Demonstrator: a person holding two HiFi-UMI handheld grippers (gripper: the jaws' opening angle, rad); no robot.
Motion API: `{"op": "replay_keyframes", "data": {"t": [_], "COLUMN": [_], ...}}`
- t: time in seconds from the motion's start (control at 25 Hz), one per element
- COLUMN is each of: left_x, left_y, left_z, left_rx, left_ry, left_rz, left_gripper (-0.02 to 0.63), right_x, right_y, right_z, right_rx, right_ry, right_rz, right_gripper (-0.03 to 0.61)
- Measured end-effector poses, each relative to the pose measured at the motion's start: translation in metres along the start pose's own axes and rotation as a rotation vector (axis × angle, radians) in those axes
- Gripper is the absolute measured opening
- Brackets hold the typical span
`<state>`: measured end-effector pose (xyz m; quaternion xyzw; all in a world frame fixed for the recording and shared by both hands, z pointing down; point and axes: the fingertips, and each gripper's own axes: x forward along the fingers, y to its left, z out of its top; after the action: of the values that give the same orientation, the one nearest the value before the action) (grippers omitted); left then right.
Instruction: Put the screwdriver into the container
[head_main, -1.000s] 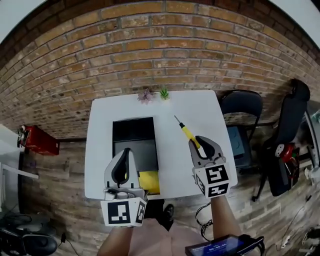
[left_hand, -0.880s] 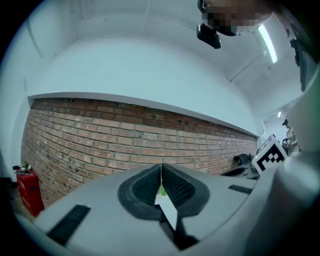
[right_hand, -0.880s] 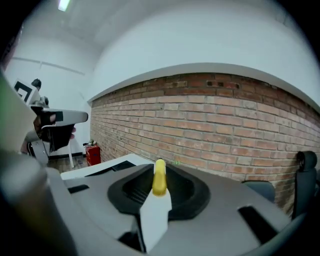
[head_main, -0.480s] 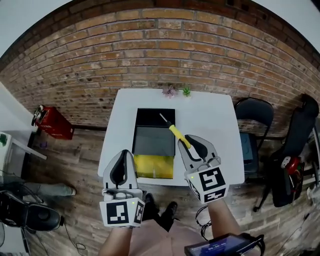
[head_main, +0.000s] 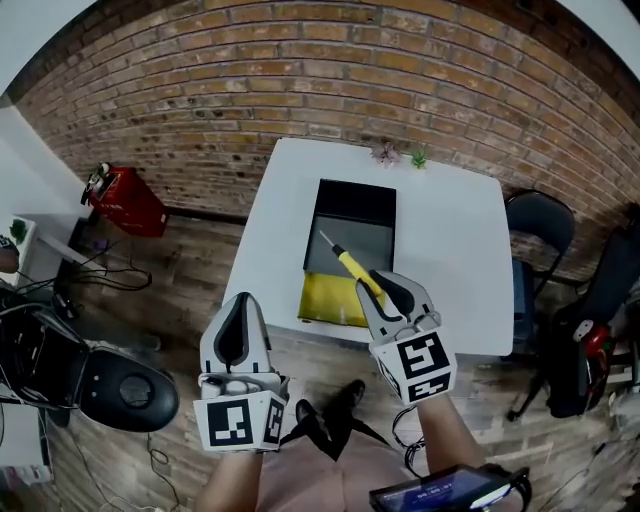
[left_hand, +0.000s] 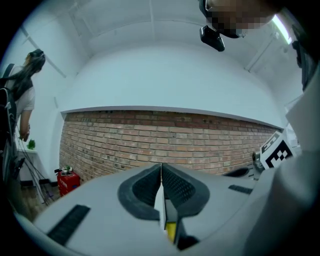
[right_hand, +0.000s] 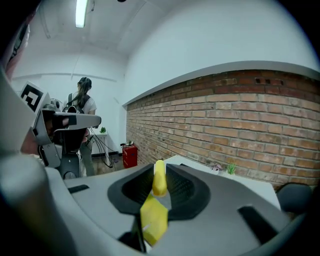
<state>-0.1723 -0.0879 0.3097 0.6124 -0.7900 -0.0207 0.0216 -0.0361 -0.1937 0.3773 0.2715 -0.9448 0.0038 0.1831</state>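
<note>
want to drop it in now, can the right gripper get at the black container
Probably yes. The right gripper holds the screwdriver with its tip over the black container. Nothing appears to lie between them, and the left gripper is off to the side.

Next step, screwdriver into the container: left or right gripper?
Right. The right gripper grips the screwdriver, its tip over the container in the head view. The left gripper is shut and empty.
</note>
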Motion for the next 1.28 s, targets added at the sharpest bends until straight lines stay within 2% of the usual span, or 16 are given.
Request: {"op": "replay_keyframes", "data": {"t": [0.32, 0.6, 0.92, 1.28], "left_x": [-0.026, -0.042, -0.039, -0.016], "left_y": [0.016, 0.020, 0.020, 0.023], "left_z": [-0.011, -0.044, -0.087, -0.112], "left_rx": [-0.018, -0.039, -0.052, -0.062], "left_ry": [0.025, 0.105, 0.197, 0.254], "left_rz": [-0.024, -0.041, -0.036, -0.006], "left_gripper": [0.014, 0.014, 0.014, 0.014], "right_x": [-0.009, -0.015, 0.005, 0.039], "right_y": [0.036, 0.055, 0.046, 0.027], "right_z": [-0.030, -0.075, -0.134, -0.166], "right_rx": [0.022, 0.066, 0.088, 0.096], "right_ry": [0.063, 0.147, 0.260, 0.353], "right_rz": [0.001, 0.002, 0.005, 0.063], "right_gripper": [0.078, 0.078, 0.078, 0.080]}}
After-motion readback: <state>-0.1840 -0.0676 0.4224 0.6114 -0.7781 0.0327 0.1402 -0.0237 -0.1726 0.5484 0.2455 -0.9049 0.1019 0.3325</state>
